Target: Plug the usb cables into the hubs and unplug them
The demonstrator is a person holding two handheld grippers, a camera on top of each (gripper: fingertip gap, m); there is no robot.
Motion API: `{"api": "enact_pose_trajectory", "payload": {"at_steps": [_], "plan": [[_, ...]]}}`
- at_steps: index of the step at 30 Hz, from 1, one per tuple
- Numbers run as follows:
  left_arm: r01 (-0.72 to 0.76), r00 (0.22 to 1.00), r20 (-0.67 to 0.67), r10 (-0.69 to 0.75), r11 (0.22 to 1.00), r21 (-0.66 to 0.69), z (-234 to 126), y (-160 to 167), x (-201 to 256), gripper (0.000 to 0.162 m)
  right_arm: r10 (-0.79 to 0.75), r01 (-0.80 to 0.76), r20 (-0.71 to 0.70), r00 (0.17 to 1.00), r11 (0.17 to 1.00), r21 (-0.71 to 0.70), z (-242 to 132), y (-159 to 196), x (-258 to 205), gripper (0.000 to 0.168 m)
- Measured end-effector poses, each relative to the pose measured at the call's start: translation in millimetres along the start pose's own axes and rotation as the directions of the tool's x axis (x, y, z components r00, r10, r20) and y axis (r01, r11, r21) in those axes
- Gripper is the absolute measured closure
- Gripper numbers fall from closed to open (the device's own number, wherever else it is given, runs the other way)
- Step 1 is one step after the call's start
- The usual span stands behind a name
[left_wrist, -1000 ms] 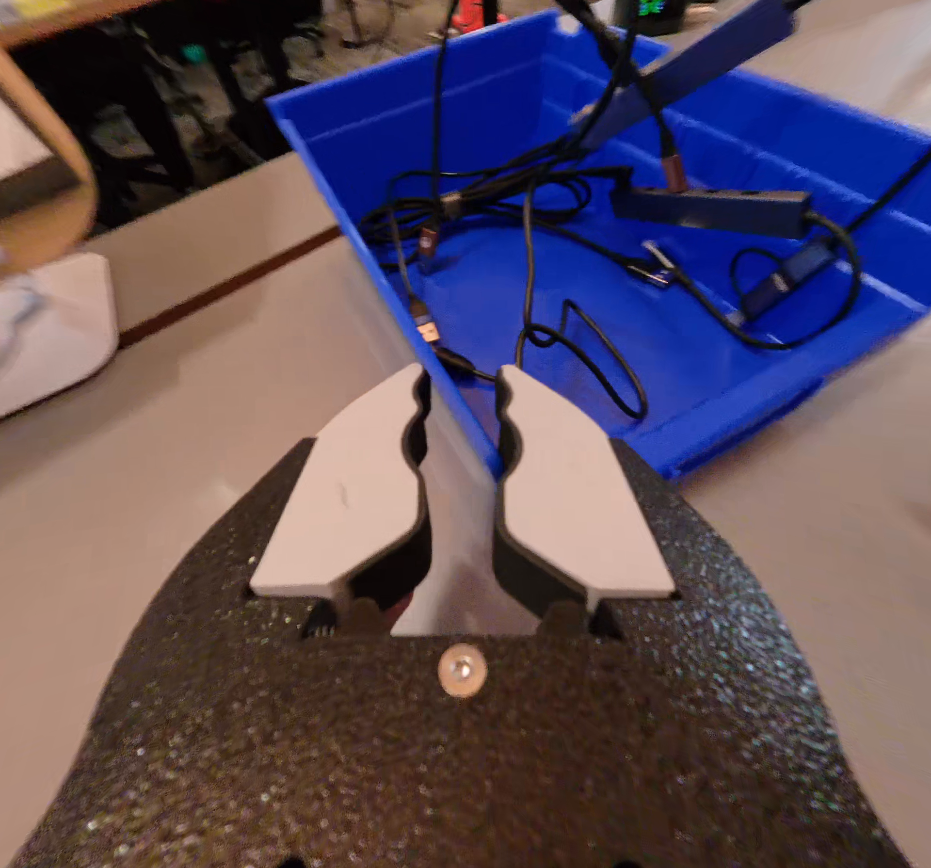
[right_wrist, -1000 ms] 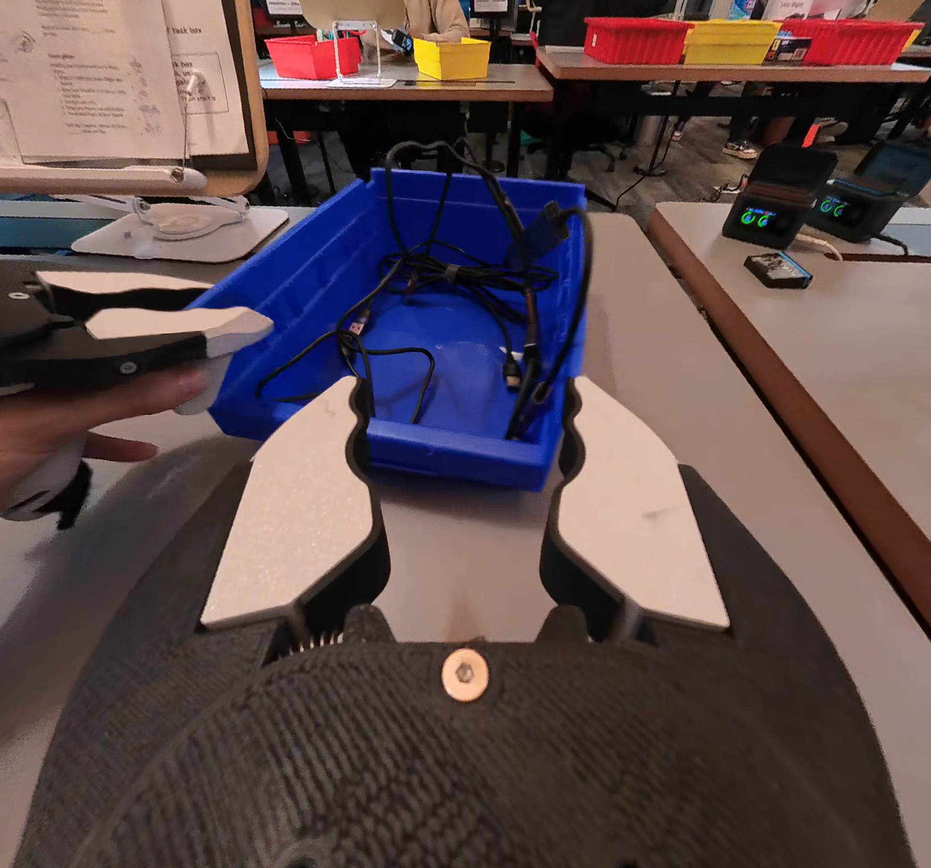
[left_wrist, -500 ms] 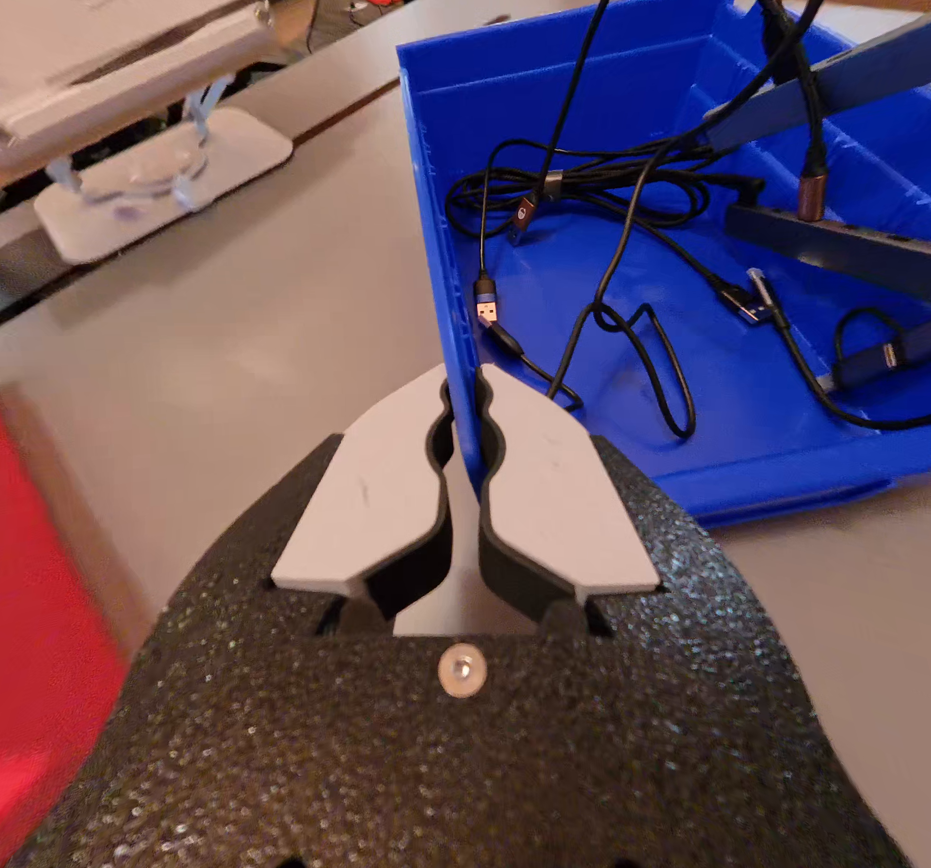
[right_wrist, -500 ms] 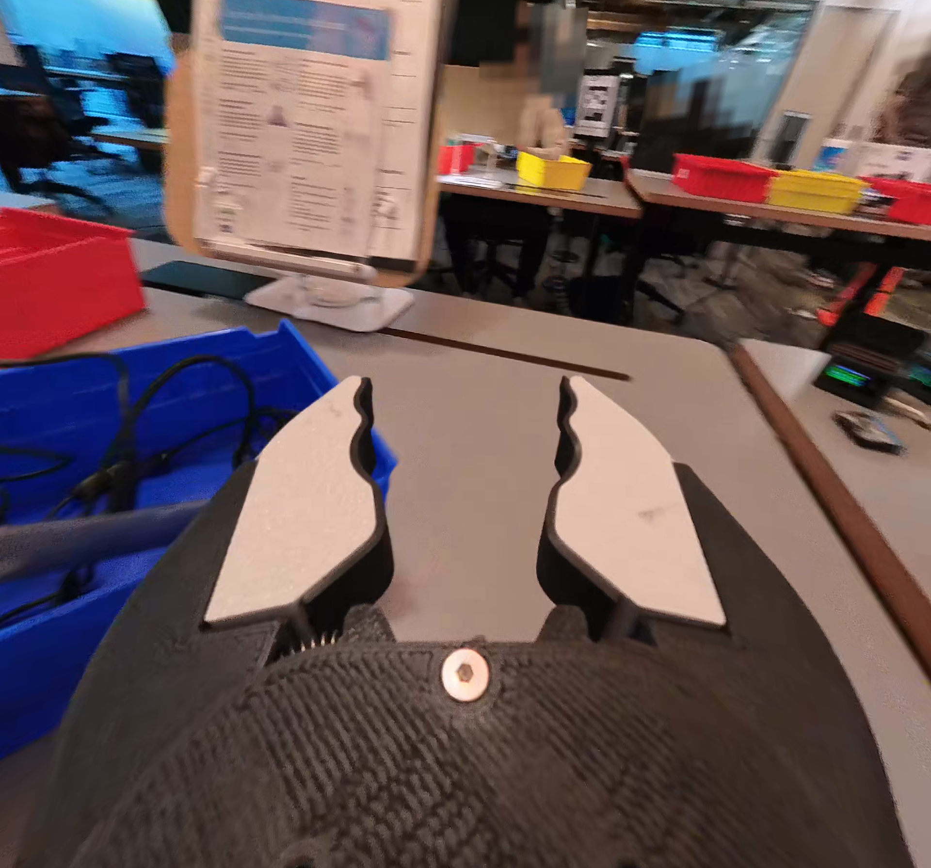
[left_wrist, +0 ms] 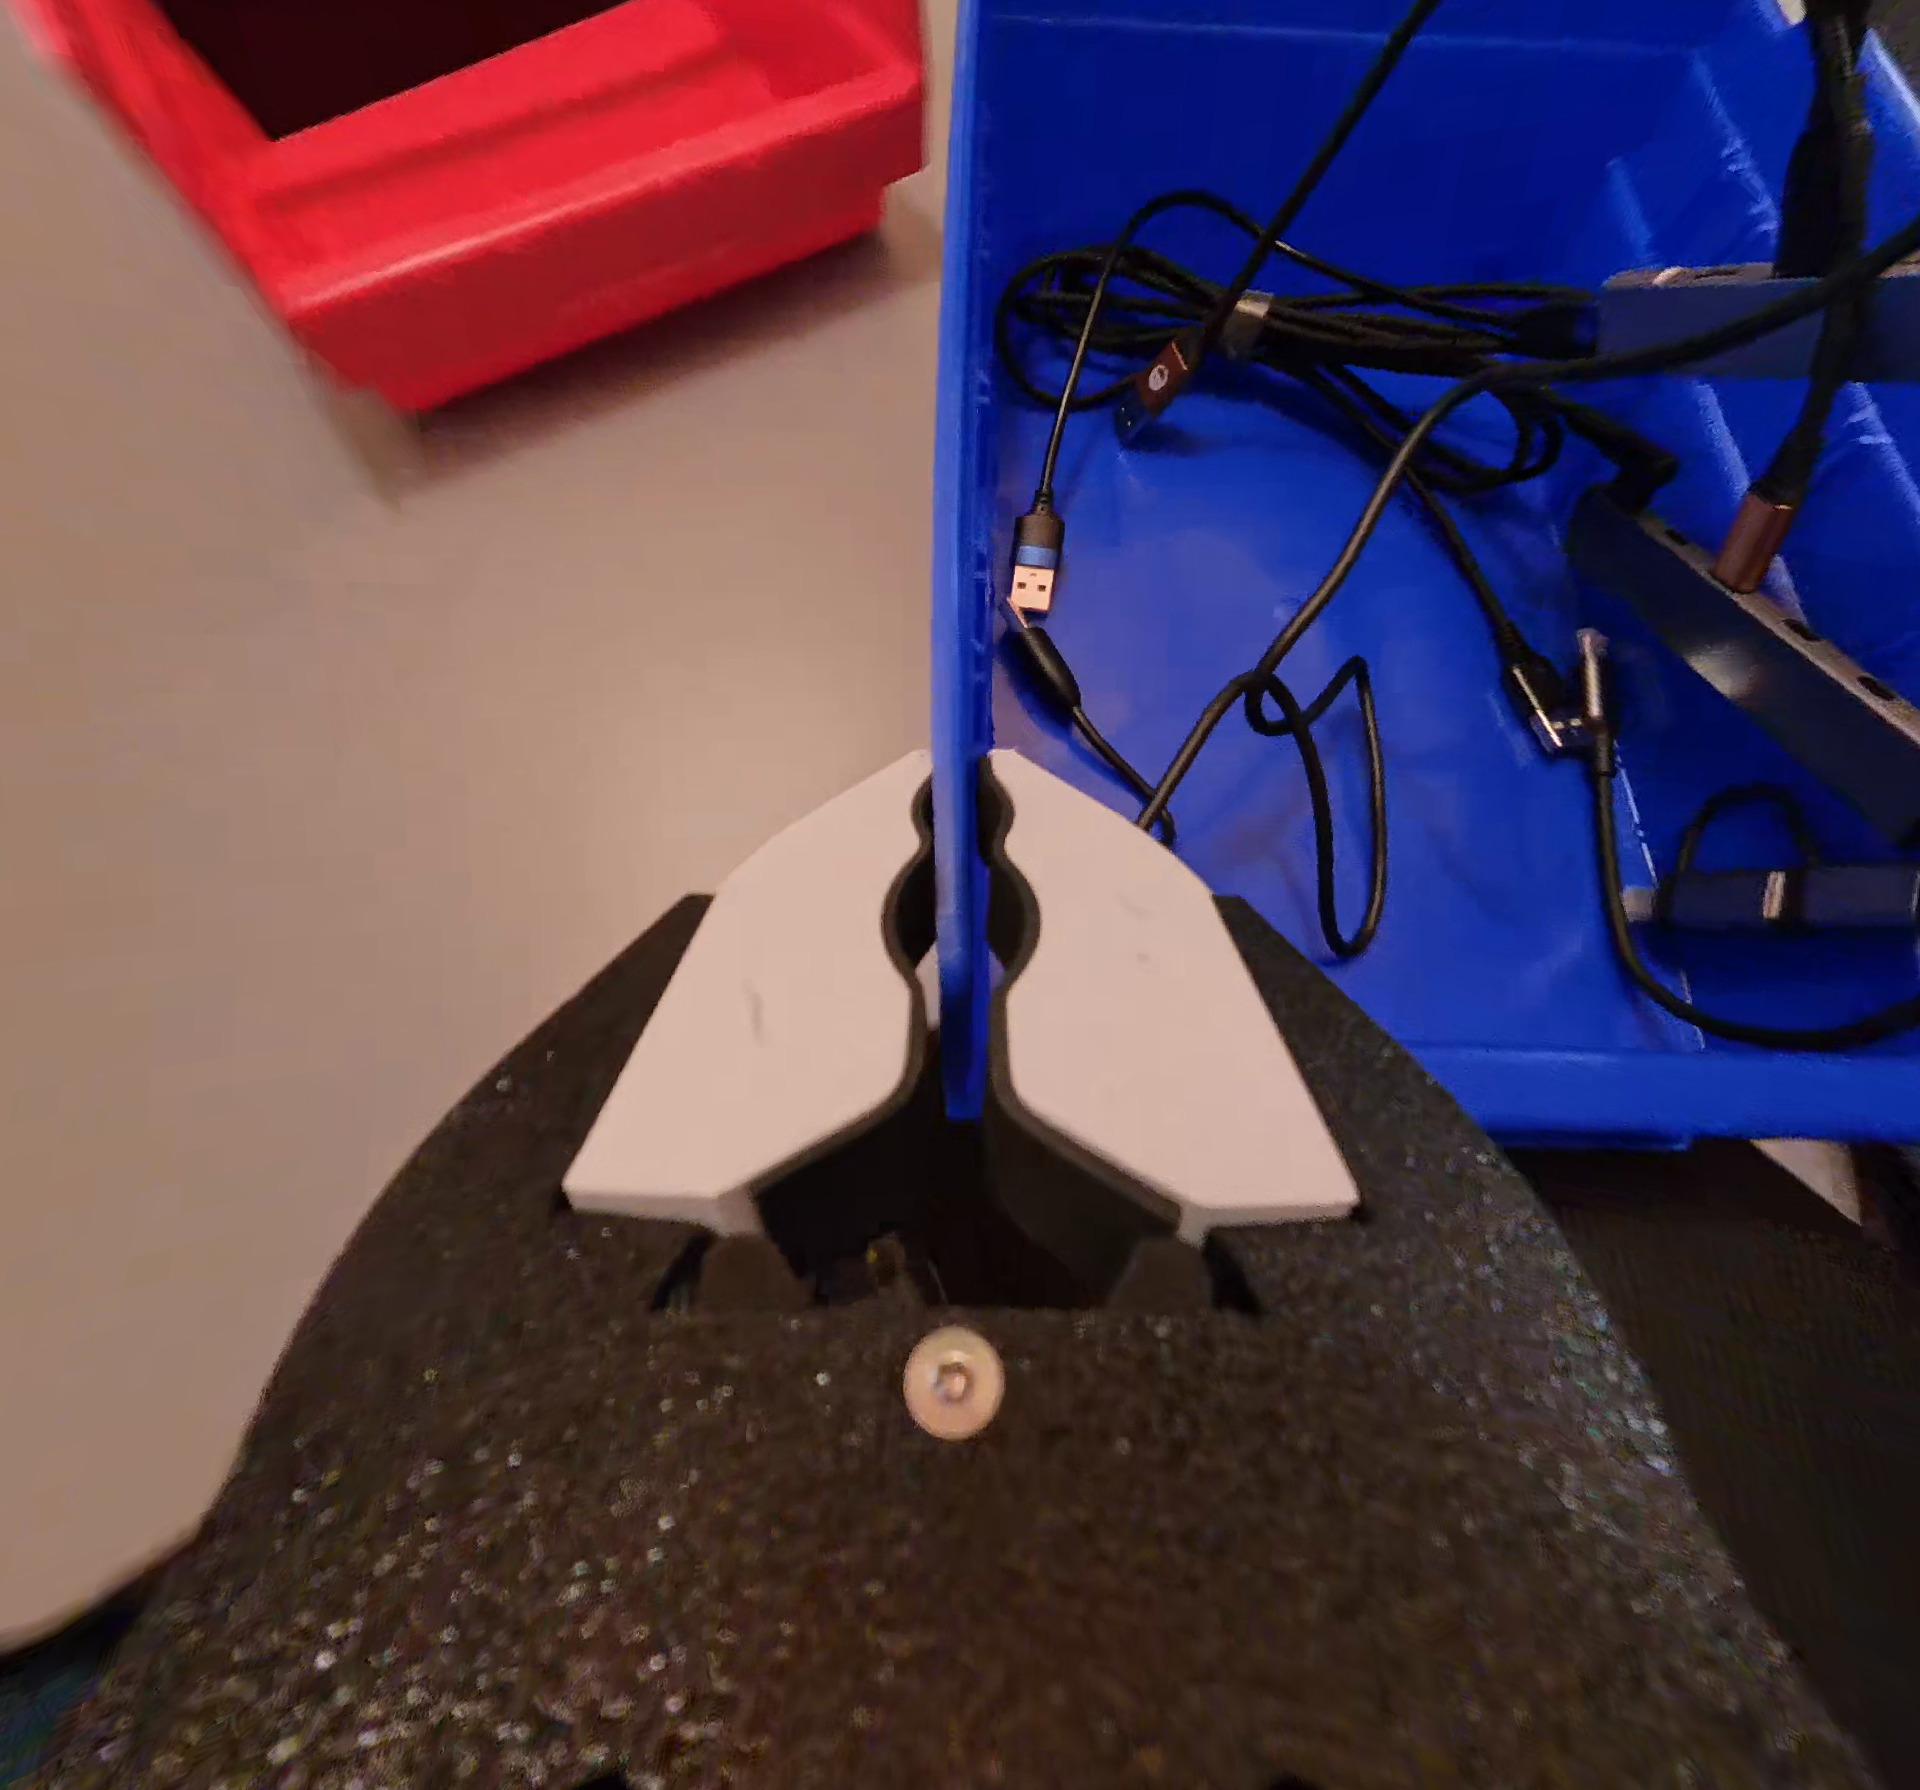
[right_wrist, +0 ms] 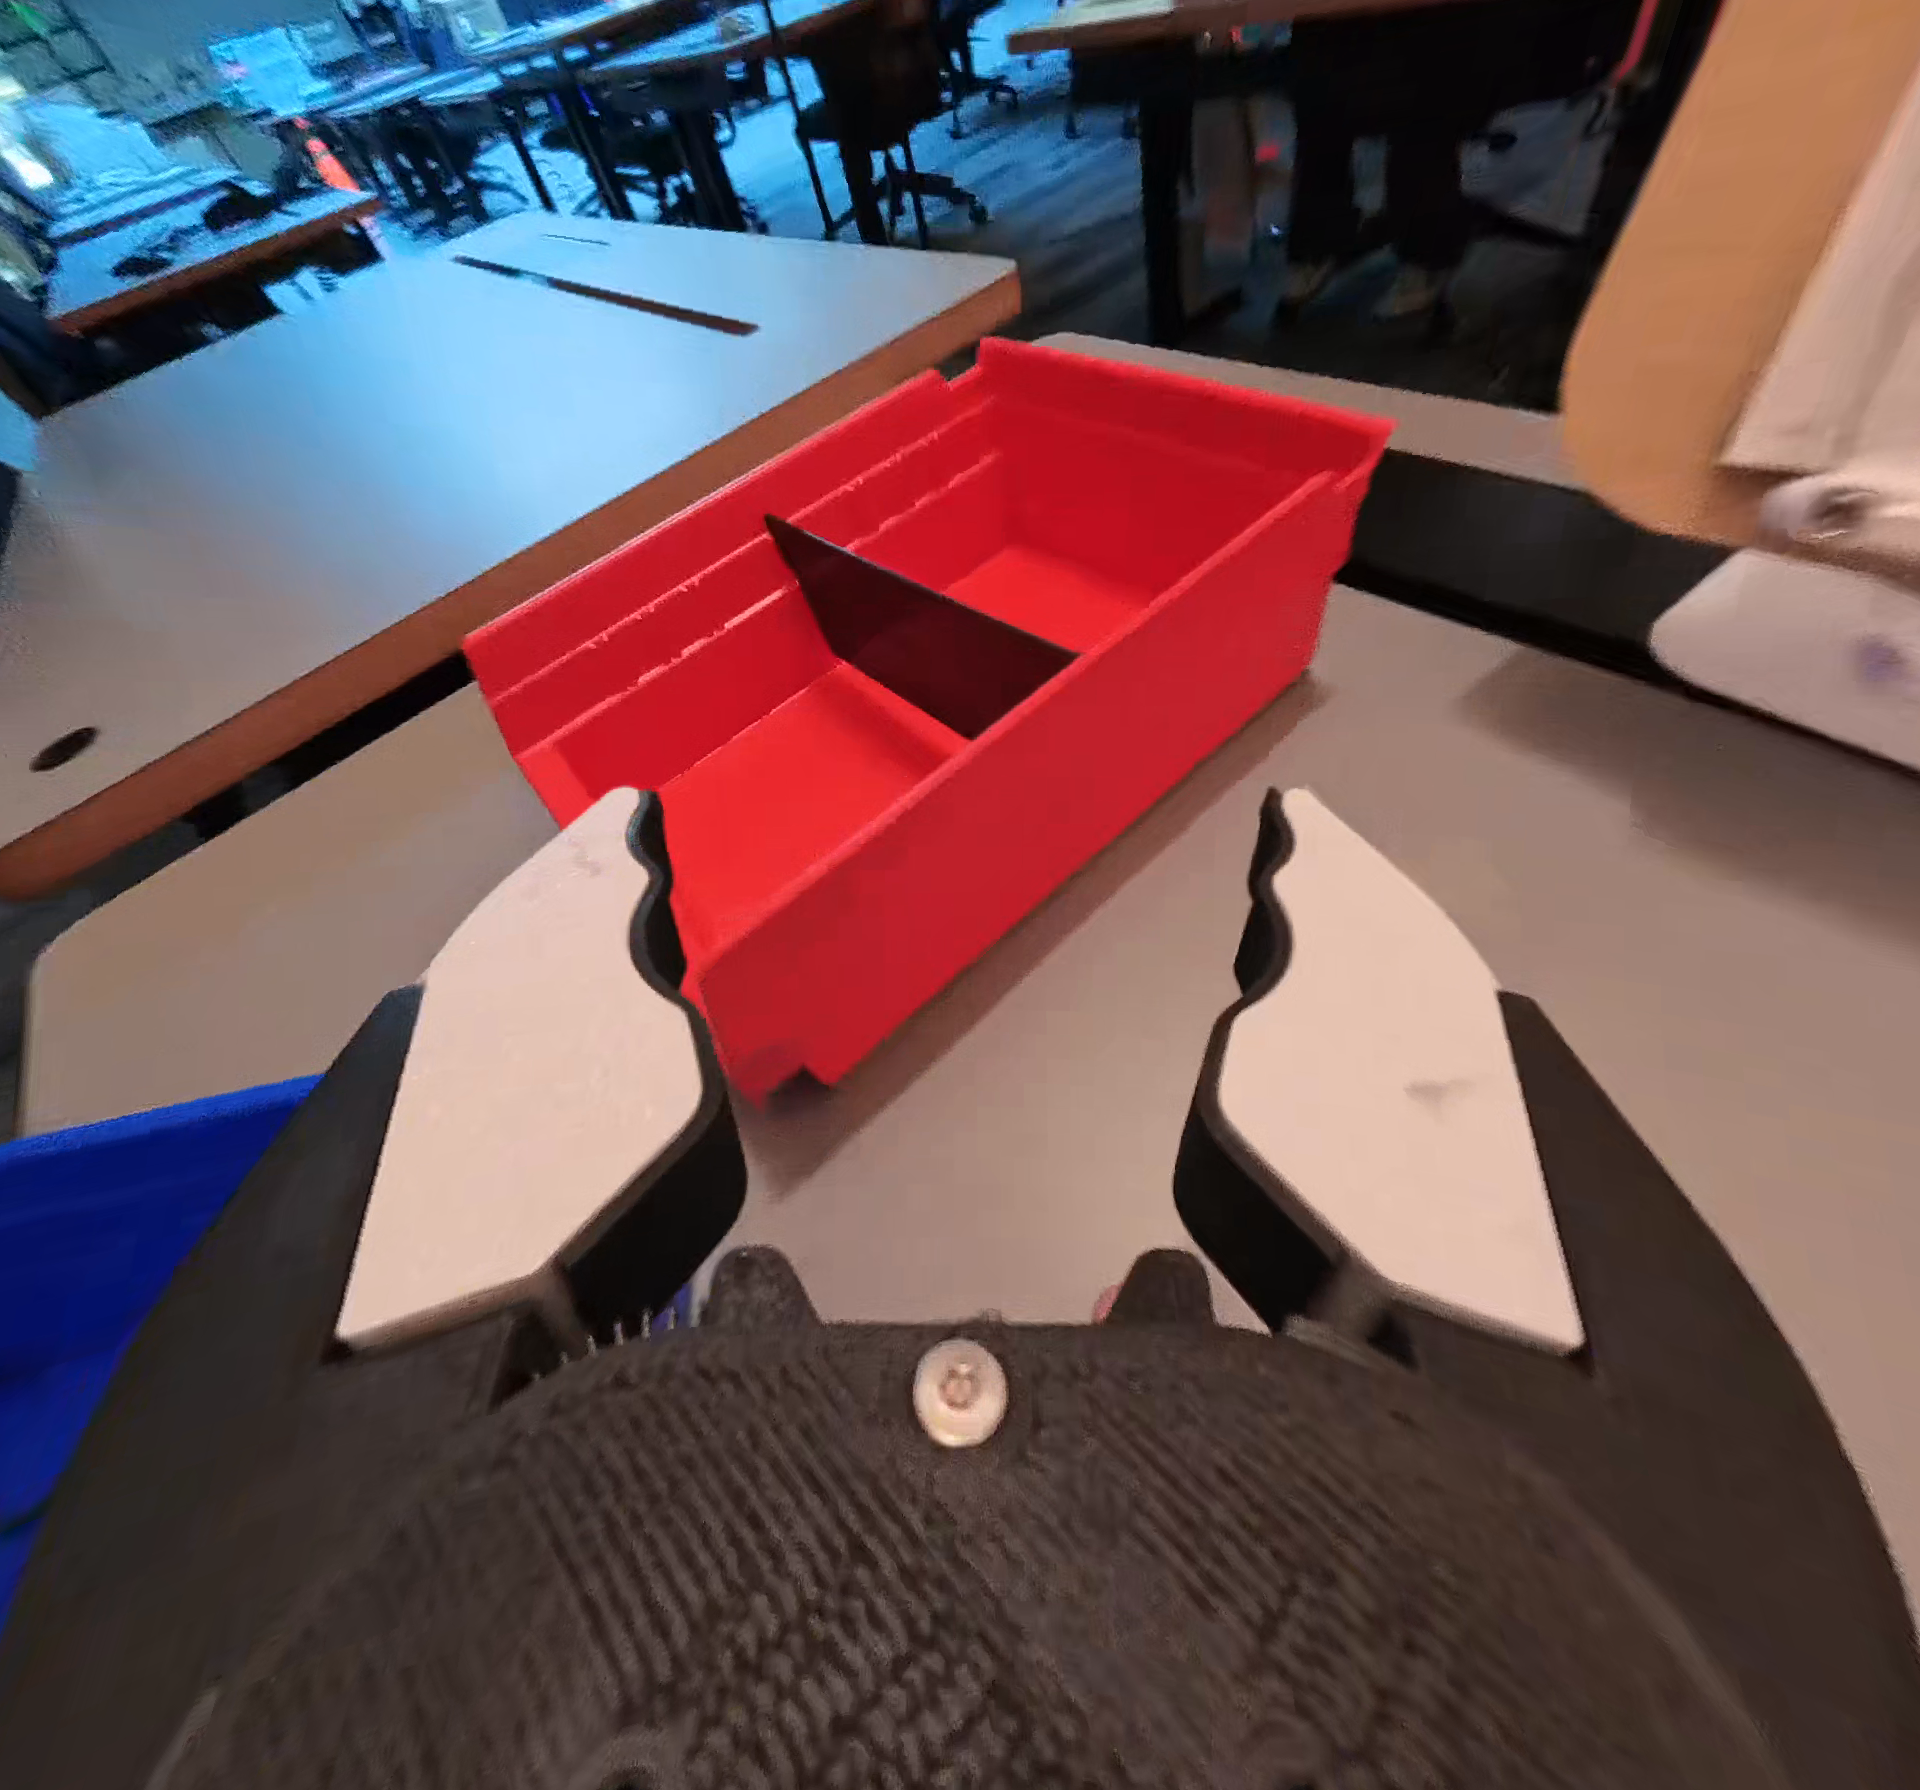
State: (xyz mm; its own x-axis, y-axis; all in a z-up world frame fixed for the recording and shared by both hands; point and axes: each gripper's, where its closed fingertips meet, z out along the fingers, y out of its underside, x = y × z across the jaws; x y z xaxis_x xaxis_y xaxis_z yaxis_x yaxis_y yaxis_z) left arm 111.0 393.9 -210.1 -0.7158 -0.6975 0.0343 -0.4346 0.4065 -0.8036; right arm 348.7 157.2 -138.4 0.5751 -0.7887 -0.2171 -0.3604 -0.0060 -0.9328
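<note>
My left gripper (left_wrist: pixel 958 784) is shut on the left wall of the blue bin (left_wrist: pixel 961 493), with one finger on each side of the wall. Inside the bin lie several black USB cables (left_wrist: pixel 1299 639) and dark slim hubs (left_wrist: pixel 1745 639); one loose USB plug (left_wrist: pixel 1037 577) hangs near the gripped wall. A brown-tipped plug (left_wrist: pixel 1751 545) sits in the nearer hub. My right gripper (right_wrist: pixel 956 826) is open and empty, above the grey table in front of the red bin (right_wrist: pixel 935 660). A corner of the blue bin shows at the left of the right wrist view (right_wrist: pixel 114 1210).
The red bin (left_wrist: pixel 499 130) stands beside the blue bin on the grey table (left_wrist: pixel 364 701); it has a black divider (right_wrist: pixel 914 639) and looks empty. A white stand base (right_wrist: pixel 1797 670) with a board sits at the right. Other tables and chairs stand behind. Spacing between my two grippers at the tips: around 35 cm.
My left gripper has closed onto the blue bin's wall and the bin has turned, with the red bin now beside it. My right gripper has swung left from the blue bin to face the red bin.
</note>
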Motion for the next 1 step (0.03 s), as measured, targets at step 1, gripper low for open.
{"api": "enact_pose_trajectory", "payload": {"at_steps": [1], "plan": [[0.027, 0.999, 0.039, -0.028, 1.000, 0.002, -11.0, 7.5, -8.9, 0.158, 0.007, -0.007, -0.011, 1.000, 1.000, -0.006, 16.3, 6.2, -7.1, 0.062]]}}
